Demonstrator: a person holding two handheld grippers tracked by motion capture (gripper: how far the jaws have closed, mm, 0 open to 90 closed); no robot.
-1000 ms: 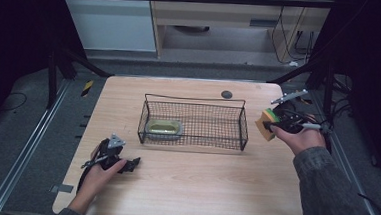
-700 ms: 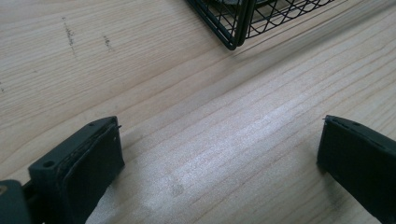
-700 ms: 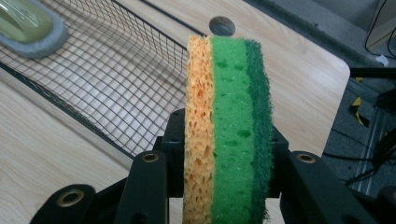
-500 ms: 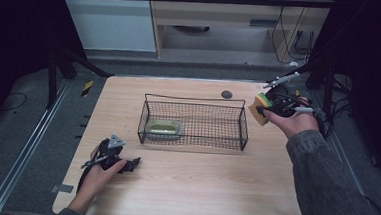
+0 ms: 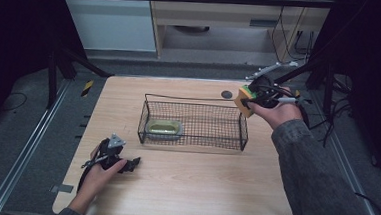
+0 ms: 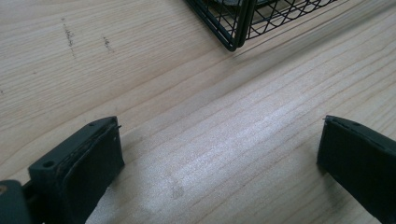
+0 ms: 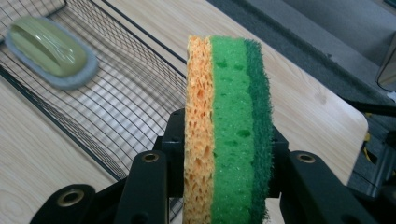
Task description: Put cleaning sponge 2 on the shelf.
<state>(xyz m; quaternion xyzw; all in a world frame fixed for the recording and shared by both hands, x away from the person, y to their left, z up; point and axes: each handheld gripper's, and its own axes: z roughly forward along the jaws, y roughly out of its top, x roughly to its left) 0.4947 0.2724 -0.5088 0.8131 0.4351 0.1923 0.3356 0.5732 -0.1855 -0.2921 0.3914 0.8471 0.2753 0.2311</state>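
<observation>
Your right claw (image 7: 224, 196) is clenched on the sponge (image 7: 229, 126), mid-frame in the right gripper view, held on edge near the basket's (image 5: 193, 118) right end. It's light, soft and squashy: keep gripping the flat faces, gently. Left claw (image 6: 219, 163) rests released on the worktop (image 6: 196, 116).

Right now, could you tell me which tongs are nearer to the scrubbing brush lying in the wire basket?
Left. The left tongs rest on the table just outside the basket end where the brush lies; the right tongs, gripping a sponge, hang past the opposite end.

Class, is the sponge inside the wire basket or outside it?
Outside: the sponge is clamped in the right hand-held gripper, beyond the basket's right end.
</observation>
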